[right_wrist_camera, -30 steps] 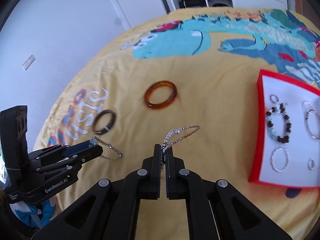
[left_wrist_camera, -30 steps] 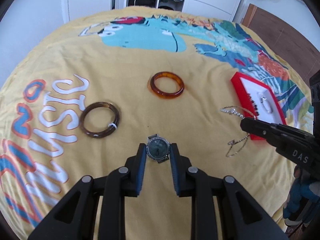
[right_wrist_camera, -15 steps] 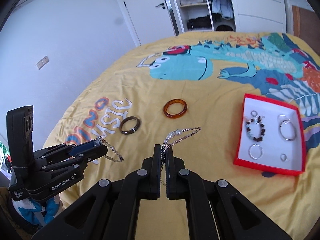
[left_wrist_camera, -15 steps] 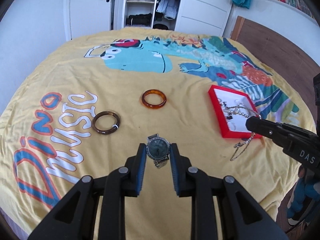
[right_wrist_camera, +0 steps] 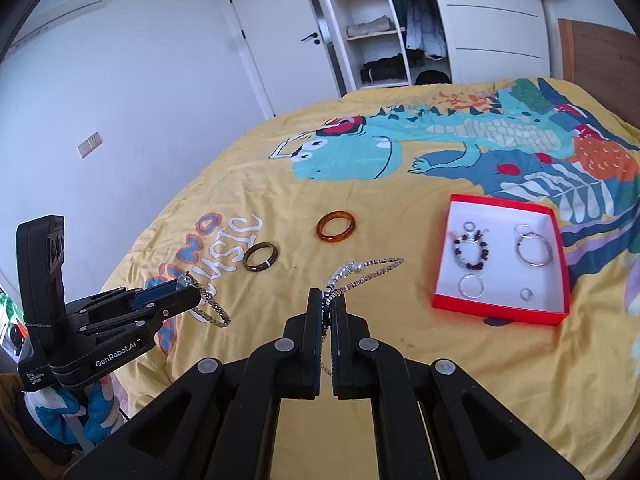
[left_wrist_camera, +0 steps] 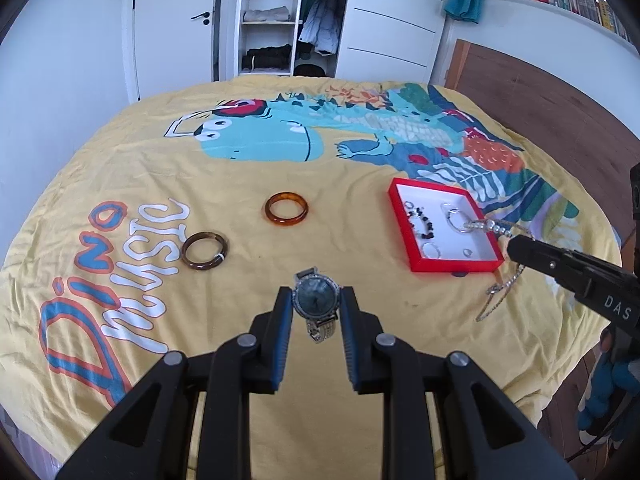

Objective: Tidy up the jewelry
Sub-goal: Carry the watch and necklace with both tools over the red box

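My left gripper is shut on a wristwatch with a dark round dial, held high above the yellow bedspread; its metal band hangs below. My right gripper is shut on a silver chain necklace, whose loop sticks out past the fingertips; it also shows in the left wrist view. A red tray with a white inside lies on the bed to the right and holds rings and a beaded bracelet. An amber bangle and a dark brown bangle lie on the bedspread.
The bed has a yellow dinosaur-print cover. Behind it stand a white wardrobe with open shelves and a white door. A wooden headboard runs along the right side.
Both grippers have risen well above the bed, carrying the watch and the necklace, so the bed and tray look smaller and farther. The grips have not changed.
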Demonstrator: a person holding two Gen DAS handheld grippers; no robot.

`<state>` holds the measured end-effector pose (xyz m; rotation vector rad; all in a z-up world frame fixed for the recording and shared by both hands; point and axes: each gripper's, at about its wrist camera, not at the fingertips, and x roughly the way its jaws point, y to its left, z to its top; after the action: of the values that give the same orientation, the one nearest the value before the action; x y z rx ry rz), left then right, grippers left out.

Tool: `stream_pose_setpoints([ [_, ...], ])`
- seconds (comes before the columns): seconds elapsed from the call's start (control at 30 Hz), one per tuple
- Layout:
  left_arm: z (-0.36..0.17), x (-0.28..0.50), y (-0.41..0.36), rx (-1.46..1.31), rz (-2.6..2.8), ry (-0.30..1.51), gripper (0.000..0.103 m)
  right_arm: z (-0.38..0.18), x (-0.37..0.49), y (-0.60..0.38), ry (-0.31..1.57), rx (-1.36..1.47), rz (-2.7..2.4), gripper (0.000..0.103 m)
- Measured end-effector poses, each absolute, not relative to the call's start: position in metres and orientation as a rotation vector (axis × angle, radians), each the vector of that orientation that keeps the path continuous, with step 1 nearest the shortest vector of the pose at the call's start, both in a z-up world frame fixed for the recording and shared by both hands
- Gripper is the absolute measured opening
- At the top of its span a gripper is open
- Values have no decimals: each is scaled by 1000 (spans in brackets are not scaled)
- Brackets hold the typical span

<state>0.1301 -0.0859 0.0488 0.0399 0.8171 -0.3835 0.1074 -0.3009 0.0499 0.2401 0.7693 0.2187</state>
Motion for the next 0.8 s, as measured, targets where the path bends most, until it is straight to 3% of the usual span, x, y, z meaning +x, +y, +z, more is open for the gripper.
stream_pose_setpoints([
  [0.43,53,142,-145,80,-434,827,22,50,110,-370,760,265,155,4],
  [0.8,41,202,-231,118,-530,856,22,36,161,-449,775,272,59,4],
])
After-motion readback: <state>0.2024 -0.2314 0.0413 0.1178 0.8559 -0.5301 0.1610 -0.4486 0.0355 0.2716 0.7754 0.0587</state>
